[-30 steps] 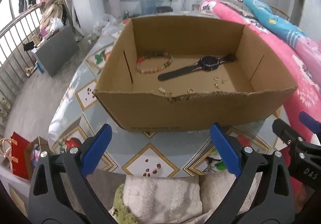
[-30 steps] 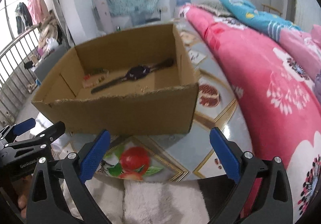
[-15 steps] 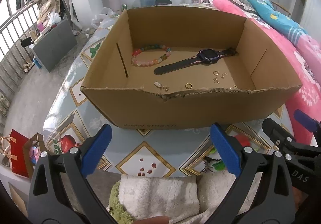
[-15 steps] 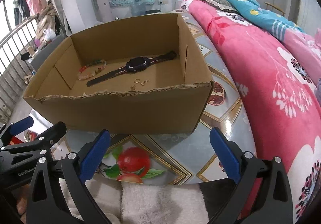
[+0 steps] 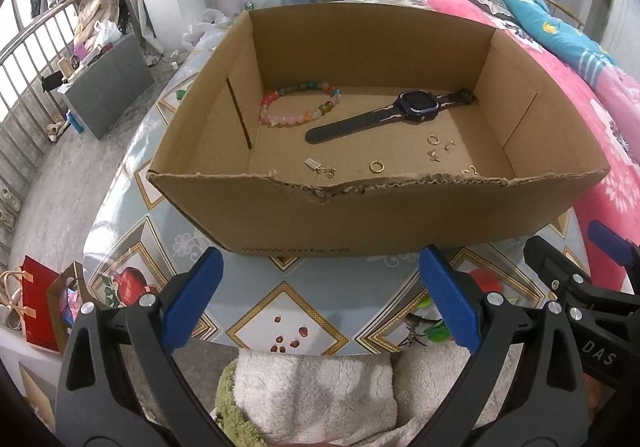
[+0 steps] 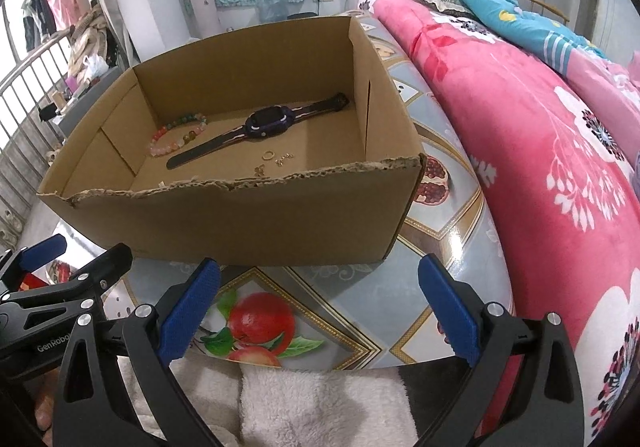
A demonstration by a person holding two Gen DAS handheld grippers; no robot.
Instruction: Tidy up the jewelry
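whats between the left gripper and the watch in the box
In the left wrist view, bare patterned tabletop, then the box's torn front wall and small gold earrings lie between the open left gripper and the watch.

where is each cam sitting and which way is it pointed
Left wrist: on the left gripper, low before the table edge, facing the cardboard box; the right gripper shows at its right edge.
Right wrist: on the right gripper, facing the box's right corner and the pink bedding.
Shared: beaded bracelet, smartwatch.
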